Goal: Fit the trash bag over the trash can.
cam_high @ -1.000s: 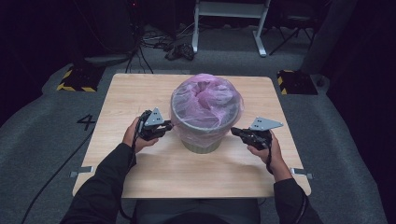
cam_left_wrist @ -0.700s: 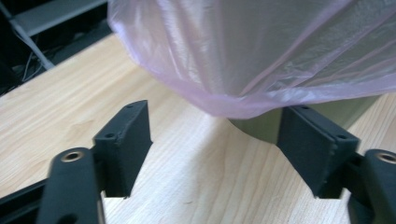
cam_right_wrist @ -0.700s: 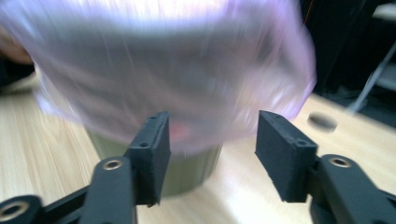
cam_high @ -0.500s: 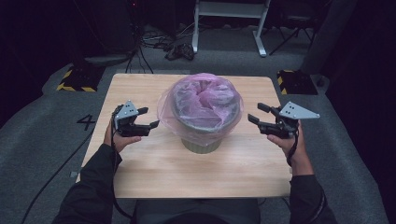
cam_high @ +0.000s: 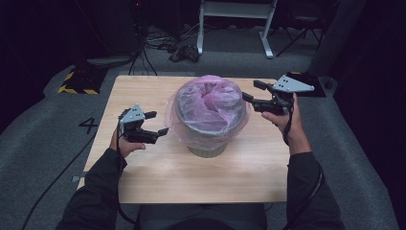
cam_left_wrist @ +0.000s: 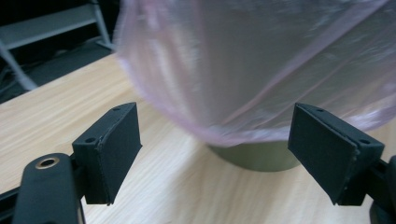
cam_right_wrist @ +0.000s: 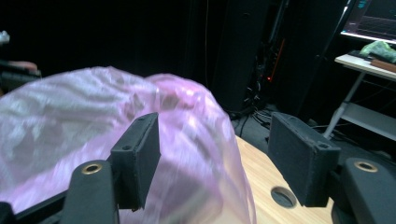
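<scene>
Bin point(cam_high: 207, 147) with pink liner bag point(cam_high: 210, 103) stands mid-desk point(cam_high: 158, 179). Left gripper point(cam_high: 158, 123) near the left edge, jaws wide apart, holding nothing, just beside the bag. Right gripper point(cam_high: 253, 91) toward the far right corner, likewise wide, empty.

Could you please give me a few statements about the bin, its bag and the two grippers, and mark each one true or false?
1. A pink plastic bag lines the grey bin and hangs over its rim. True.
2. The left gripper is clamped on the bag. False: its jaws stand open, with the bag's hem beyond them in the left gripper view.
3. The right gripper is open, beside the top of the bag. True.
4. The bin lies tipped on its side. False: it stands upright on the wooden table.
5. Both grippers are on the same side of the bin. False: one is on each side.
</scene>
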{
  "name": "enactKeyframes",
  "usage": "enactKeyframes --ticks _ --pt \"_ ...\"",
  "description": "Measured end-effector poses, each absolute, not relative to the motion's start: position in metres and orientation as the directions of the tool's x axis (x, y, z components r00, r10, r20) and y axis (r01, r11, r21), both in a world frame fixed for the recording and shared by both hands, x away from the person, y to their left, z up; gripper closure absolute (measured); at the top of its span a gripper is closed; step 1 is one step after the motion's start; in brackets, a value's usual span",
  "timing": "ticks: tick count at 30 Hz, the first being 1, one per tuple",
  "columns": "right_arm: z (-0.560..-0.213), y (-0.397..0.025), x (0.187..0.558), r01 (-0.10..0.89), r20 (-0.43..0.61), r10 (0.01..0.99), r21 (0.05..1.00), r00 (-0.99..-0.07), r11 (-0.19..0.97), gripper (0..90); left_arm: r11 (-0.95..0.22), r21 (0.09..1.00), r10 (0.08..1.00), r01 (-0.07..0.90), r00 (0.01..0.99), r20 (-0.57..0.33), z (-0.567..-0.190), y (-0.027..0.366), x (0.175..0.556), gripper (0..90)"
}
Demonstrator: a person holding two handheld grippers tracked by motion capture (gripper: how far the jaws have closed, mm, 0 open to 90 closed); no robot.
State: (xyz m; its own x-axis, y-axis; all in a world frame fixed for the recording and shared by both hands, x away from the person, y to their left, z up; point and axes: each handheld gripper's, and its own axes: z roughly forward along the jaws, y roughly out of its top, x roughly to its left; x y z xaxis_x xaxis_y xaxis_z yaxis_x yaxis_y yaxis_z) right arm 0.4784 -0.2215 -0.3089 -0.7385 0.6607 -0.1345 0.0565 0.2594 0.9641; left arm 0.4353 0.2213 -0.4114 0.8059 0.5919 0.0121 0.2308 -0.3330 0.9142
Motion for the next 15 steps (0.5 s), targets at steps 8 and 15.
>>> enactKeyframes --ticks 8,15 --pt "-0.305 -0.197 0.514 0.108 -0.096 0.641 0.957 -0.762 0.271 32.7 -0.388 0.897 0.555 0.212 0.831 0.044 -0.415 0.192 0.438 26.3" --pt "-0.307 -0.18 0.537 0.145 -0.082 0.618 0.94 -0.782 0.308 34.5 -0.382 0.898 0.564 0.217 0.825 0.041 -0.417 0.185 0.446 30.3"
